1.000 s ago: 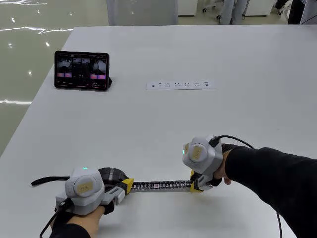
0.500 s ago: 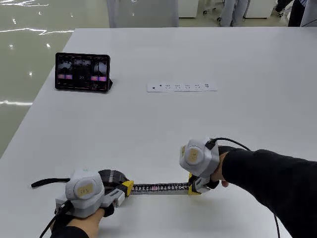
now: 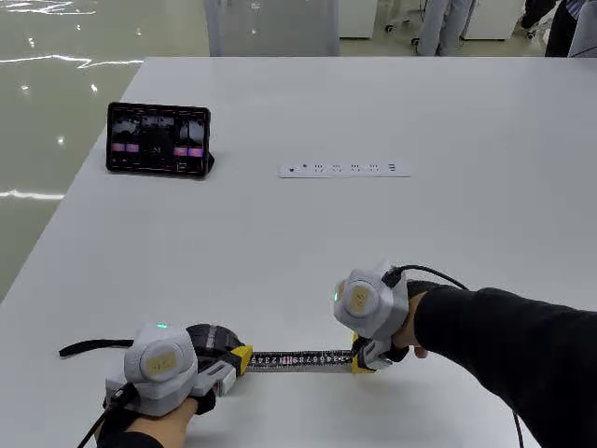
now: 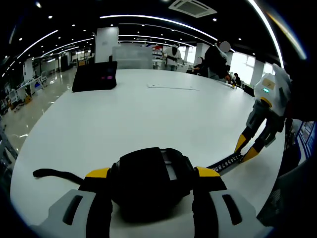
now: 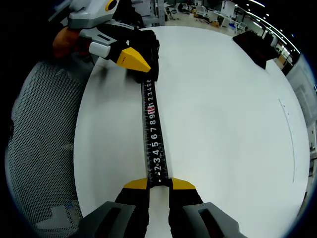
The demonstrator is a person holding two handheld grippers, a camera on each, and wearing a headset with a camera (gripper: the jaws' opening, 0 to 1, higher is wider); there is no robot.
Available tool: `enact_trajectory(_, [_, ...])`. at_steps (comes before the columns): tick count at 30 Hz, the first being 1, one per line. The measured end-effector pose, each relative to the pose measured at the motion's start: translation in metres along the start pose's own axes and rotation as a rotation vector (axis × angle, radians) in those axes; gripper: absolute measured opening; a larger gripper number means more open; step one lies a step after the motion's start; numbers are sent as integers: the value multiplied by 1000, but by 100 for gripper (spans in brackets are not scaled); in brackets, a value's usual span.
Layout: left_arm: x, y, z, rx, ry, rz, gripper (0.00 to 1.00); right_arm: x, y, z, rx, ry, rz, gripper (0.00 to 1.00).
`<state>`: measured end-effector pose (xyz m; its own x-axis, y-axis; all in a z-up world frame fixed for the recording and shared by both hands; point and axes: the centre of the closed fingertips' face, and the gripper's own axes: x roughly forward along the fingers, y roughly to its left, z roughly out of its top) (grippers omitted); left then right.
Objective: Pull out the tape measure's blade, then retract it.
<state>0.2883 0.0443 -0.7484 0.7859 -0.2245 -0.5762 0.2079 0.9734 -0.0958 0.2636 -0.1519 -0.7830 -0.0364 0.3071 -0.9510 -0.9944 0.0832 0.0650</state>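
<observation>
1. My L gripper [image 4: 153, 173] is low at the near L part of the table [image 3: 373, 103]. Its jaws are closed tight on the tape case [image 4: 151, 191], w/ one yellow tip on each side of it.
2. The tape case is black & round-ish. It sits on the table btwn those jaws, at the bottom L in head view.
3. A black strap [image 4: 52, 174] comes off the case & lies flat on the table, going out to the L.
4. The blade [image 5: 151, 119] is part way out. It runs in a straight line, low over the table, from the case to my R gripper [image 5: 158, 184]. I can't tell if it touches the table.
5. In R gripper view I can read the nos. on the blade, 2 to 9 & then some more.
6. The R gripper's jaws are pinched shut on the far end of the blade. The 2 yellow tips sit close, w/ the blade end btwn them.
7. In L gripper view the R gripper is off to the R, w/ its tips pointing down at the table.
8. A dark sleeve [image 3: 504, 336] comes in from the R behind the R gripper.
9. Farther back on the L, a tablet [image 3: 157, 140] stands up w/ its screen lit.
10. A white power strip [image 3: 343, 169] lies flat nr the middle. Both are well apart from the tape.
</observation>
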Motion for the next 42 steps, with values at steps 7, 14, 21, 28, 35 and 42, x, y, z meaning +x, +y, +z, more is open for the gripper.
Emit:
enact_trajectory(7, [0, 0, 0, -1, -1, -1, 61, 1, 0, 2, 1, 4, -1, 11])
enact_trajectory(14, [0, 0, 0, -1, -1, -2, 61, 2, 1, 5, -1, 3, -9, 11])
enact_trajectory(21, [0, 0, 0, -2, -4, -3, 61, 3, 1, 8, -2, 0, -12, 11])
enact_trajectory(28, [0, 0, 0, -3, -3, -3, 61, 4, 1, 10, 0, -3, -15, 11])
enact_trajectory(35, [1, 0, 0, -3, -5, -4, 61, 5, 1, 13, -5, -4, -14, 11])
enact_trajectory(42, [1, 0, 0, -4, -5, -5, 61, 6, 1, 15, -16, -2, -17, 11])
